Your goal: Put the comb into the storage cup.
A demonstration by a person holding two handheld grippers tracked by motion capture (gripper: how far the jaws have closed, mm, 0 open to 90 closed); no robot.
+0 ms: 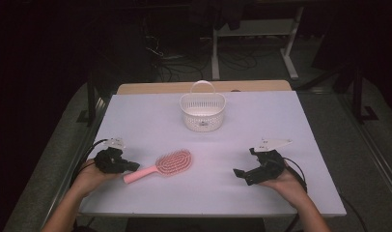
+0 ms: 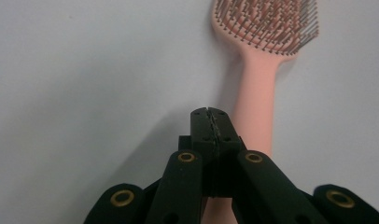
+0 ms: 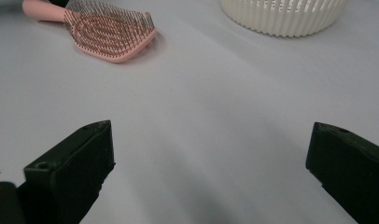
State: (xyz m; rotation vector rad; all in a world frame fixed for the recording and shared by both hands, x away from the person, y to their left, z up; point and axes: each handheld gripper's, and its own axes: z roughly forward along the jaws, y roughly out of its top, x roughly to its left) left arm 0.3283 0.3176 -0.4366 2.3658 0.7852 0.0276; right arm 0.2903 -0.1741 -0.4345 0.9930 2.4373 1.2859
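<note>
Pink hairbrush [image 1: 167, 165] outside white basket [image 1: 203, 112], its inside seemingly bare.

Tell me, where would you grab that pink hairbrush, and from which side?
Probably the hairbrush by its slim straight handle, which points at the left gripper. Come down from above with the jaws across it; those jaws are shut now, so they must open first. The bristled head is wider.
</note>
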